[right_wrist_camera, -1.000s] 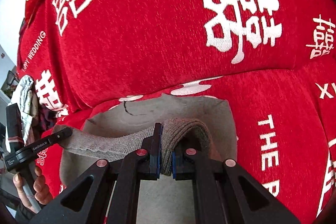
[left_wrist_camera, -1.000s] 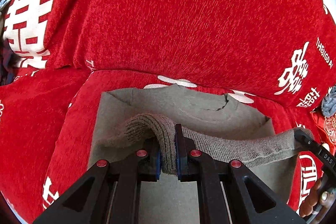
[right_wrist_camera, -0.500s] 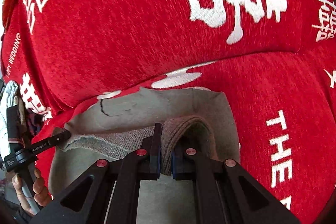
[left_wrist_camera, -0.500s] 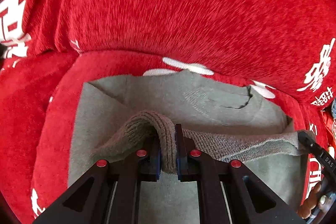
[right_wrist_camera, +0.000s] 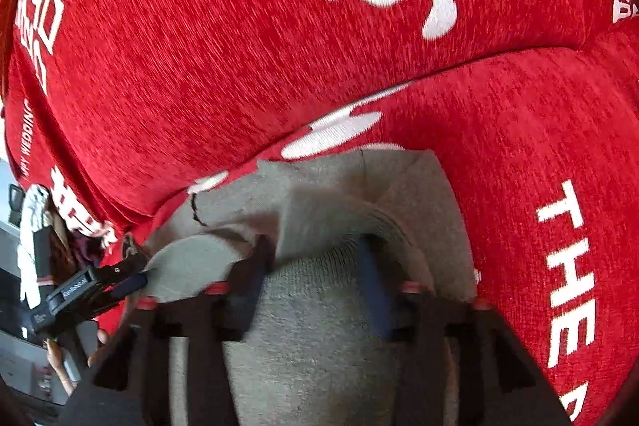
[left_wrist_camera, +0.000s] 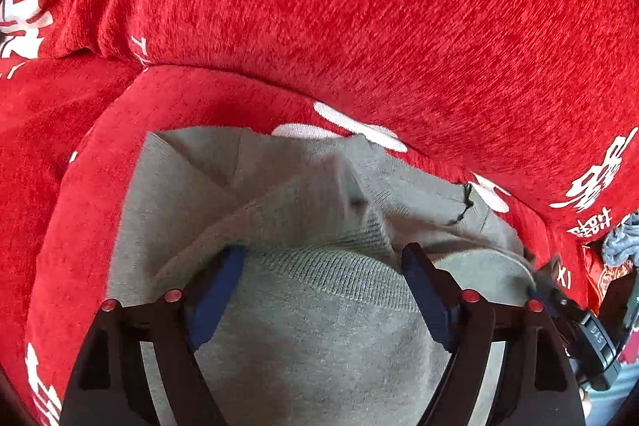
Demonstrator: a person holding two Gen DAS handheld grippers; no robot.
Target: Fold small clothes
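A: Both tools, left tool and right tool, are we spreading them?
B: Yes, wide over the gray garment, lying folded on the red sofa.

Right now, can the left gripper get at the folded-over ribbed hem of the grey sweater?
Probably yes. The left gripper is open with the ribbed hem of the grey sweater lying right between its fingers; nothing blocks it.

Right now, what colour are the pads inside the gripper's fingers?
Dark blue, clearest in the left wrist view on the left gripper pads.
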